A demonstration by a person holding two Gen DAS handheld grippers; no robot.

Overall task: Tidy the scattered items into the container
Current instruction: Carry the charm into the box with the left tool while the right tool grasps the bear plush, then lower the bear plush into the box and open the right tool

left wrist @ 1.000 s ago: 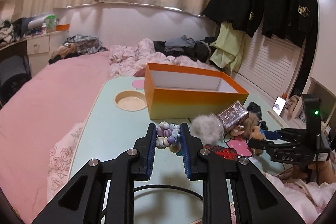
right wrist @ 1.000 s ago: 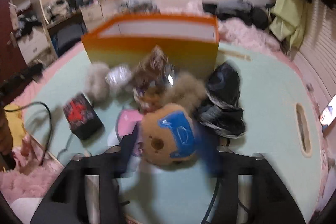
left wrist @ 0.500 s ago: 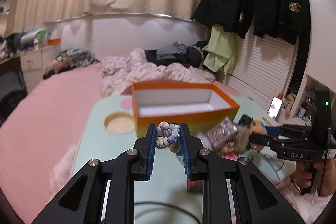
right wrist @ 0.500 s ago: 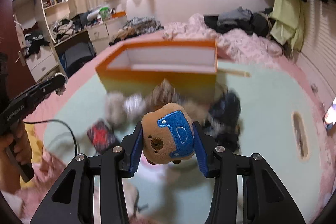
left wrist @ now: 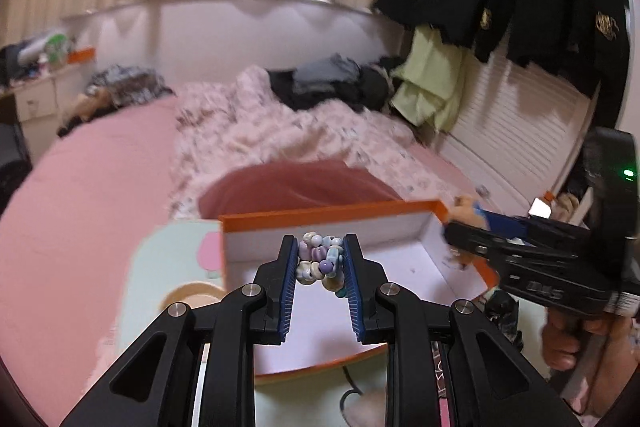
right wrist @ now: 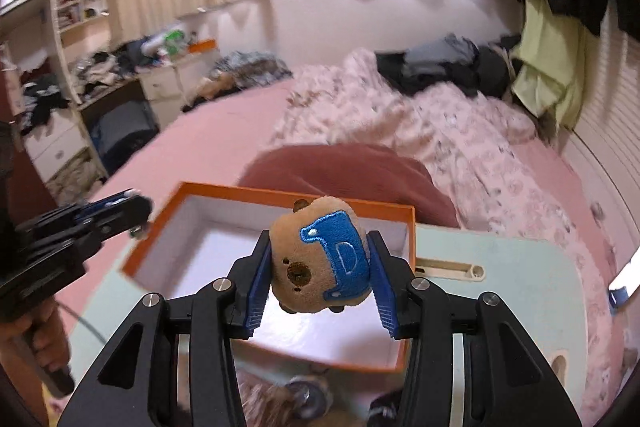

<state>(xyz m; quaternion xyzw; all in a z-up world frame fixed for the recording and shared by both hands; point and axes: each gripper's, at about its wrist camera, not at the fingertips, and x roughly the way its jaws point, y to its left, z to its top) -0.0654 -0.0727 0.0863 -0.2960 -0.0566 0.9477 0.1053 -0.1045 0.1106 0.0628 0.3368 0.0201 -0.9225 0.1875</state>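
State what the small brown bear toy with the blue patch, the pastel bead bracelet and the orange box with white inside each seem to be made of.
Small brown bear toy: plush fabric, matt and fuzzy, with stitched lettering. Pastel bead bracelet: glossy rounded beads, probably glazed ceramic or plastic. Orange box: likely card, with thin straight walls, sharp corners and a smooth matt white lining.

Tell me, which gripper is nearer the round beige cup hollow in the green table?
Left. The left gripper, clamping a pastel bead bracelet, hangs over the orange cardboard box at the end beside the hollow; the right gripper, clamping a brown plush bear, is at the opposite end.
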